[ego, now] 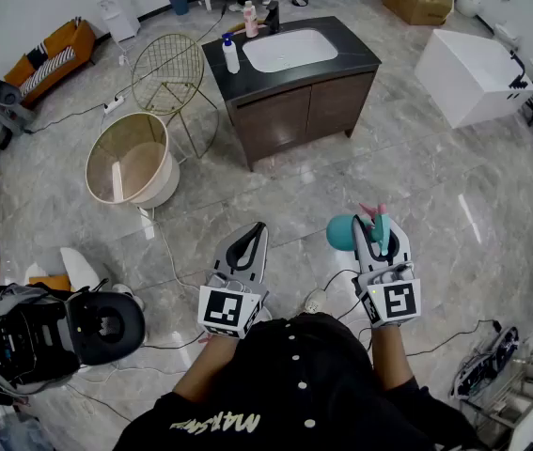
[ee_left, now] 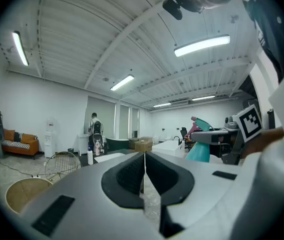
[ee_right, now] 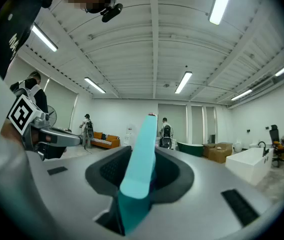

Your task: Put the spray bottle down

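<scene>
My right gripper (ego: 380,225) is shut on a teal spray bottle (ego: 344,233) with a pink nozzle, held level above the marble floor; its round body hangs to the left of the jaws. In the right gripper view the bottle's teal head (ee_right: 140,156) is pinched between the black pads. The same bottle (ee_left: 200,145) shows at the right of the left gripper view. My left gripper (ego: 258,236) is shut with nothing in it, level, beside the right one; its pads (ee_left: 131,174) meet in the left gripper view.
Ahead stands a dark vanity (ego: 294,83) with a white sink and two bottles (ego: 231,54) on its top. A wire chair (ego: 173,69) and a round beige basket (ego: 133,161) stand to its left. A white box (ego: 473,73) sits at the right. Cables cross the floor.
</scene>
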`<act>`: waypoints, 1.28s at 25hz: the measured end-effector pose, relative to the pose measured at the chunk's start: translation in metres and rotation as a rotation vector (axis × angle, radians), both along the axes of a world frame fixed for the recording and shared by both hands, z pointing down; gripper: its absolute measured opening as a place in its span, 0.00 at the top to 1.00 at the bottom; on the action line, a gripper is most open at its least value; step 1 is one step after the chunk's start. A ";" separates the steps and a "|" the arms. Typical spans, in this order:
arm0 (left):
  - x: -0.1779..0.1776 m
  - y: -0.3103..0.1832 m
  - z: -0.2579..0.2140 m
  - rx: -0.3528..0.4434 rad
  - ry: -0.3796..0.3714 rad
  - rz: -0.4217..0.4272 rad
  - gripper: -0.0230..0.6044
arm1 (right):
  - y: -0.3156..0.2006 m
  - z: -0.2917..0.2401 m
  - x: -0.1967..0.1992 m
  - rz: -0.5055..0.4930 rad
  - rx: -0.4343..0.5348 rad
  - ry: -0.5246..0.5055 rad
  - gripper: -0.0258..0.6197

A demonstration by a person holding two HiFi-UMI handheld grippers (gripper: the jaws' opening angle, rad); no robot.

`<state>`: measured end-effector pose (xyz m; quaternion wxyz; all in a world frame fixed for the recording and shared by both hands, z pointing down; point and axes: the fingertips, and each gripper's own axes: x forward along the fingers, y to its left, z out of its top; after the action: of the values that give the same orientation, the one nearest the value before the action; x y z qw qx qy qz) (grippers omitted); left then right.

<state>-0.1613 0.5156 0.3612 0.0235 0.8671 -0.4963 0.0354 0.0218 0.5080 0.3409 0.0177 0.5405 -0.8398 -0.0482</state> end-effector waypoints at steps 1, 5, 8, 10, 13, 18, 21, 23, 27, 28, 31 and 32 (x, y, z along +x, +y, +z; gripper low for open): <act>0.002 0.000 0.000 -0.002 0.002 0.003 0.94 | -0.001 0.000 0.001 0.003 -0.004 0.004 0.79; 0.011 -0.003 0.000 -0.003 0.004 0.009 0.94 | -0.005 -0.001 0.008 0.017 -0.019 0.001 0.79; 0.017 -0.007 0.001 -0.006 0.000 0.008 0.94 | -0.008 0.001 0.014 0.016 -0.021 -0.004 0.79; 0.022 -0.010 0.003 -0.012 -0.001 0.004 0.94 | -0.011 0.003 0.021 0.021 -0.023 -0.014 0.79; 0.032 -0.016 0.006 -0.017 -0.003 -0.004 0.94 | -0.017 0.006 0.034 0.026 -0.027 -0.030 0.79; 0.054 -0.031 0.009 -0.021 -0.011 -0.030 0.94 | -0.031 0.010 0.061 0.006 -0.021 -0.030 0.79; 0.069 -0.039 0.005 -0.013 -0.002 -0.040 0.94 | -0.040 0.011 0.074 -0.019 -0.011 -0.027 0.79; 0.079 -0.043 0.002 -0.006 0.005 -0.044 0.94 | -0.048 0.011 0.082 -0.028 -0.010 -0.023 0.79; 0.089 -0.049 0.002 -0.011 0.008 -0.052 0.94 | -0.063 0.013 0.091 -0.039 -0.013 -0.021 0.79; 0.089 -0.052 0.003 -0.012 0.006 -0.058 0.94 | -0.068 0.014 0.092 -0.041 -0.014 -0.019 0.79; 0.083 -0.071 0.007 -0.020 0.003 -0.075 0.94 | -0.087 0.017 0.091 -0.043 -0.022 -0.020 0.79; 0.081 -0.078 0.010 -0.023 0.004 -0.077 0.94 | -0.094 0.018 0.089 -0.043 -0.026 -0.022 0.79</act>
<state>-0.0800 0.4373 0.3710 0.0358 0.8471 -0.5288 0.0388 0.1113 0.4142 0.3594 0.0146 0.5224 -0.8520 -0.0316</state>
